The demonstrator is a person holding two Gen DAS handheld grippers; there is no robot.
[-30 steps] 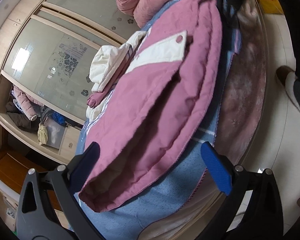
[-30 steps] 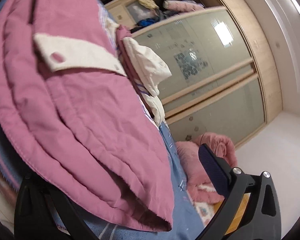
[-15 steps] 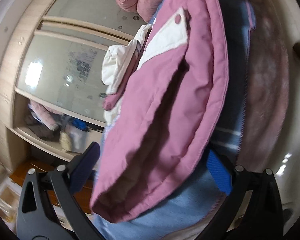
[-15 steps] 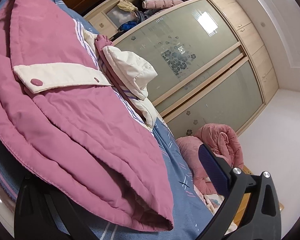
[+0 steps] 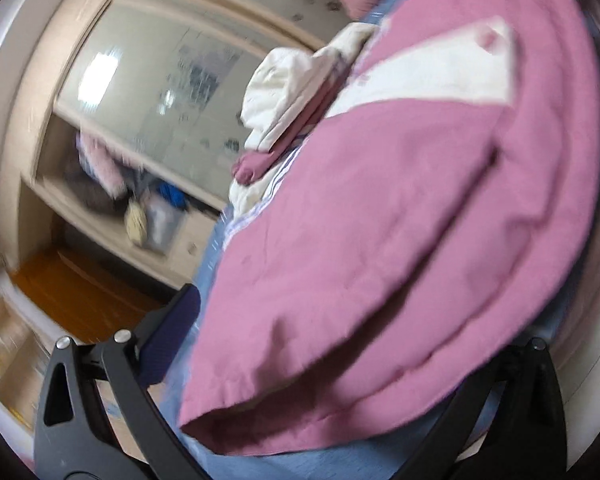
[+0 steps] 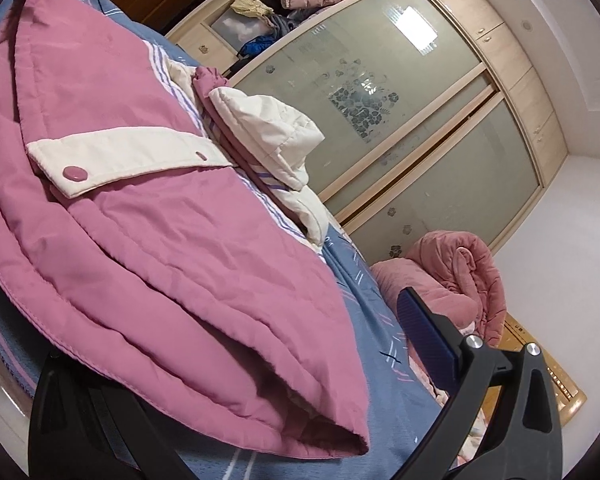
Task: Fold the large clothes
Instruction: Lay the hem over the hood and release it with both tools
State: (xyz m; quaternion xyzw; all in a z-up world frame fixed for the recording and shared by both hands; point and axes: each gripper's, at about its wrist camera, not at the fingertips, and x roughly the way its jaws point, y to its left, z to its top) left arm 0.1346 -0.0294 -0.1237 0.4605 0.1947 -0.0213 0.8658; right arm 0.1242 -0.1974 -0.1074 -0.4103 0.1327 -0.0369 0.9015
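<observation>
Both jaws spread wide around the folded pink jacket [image 6: 172, 240] (one fingertip each hidden).

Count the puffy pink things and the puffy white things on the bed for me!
Pink: 2, the pink quilted jacket laid flat and the crumpled pink padded coat at the far end
White: 1, the cream puffy hood on the jacket
Total: 3

folded pink padded jacket [image 6: 148, 240] on bed
</observation>
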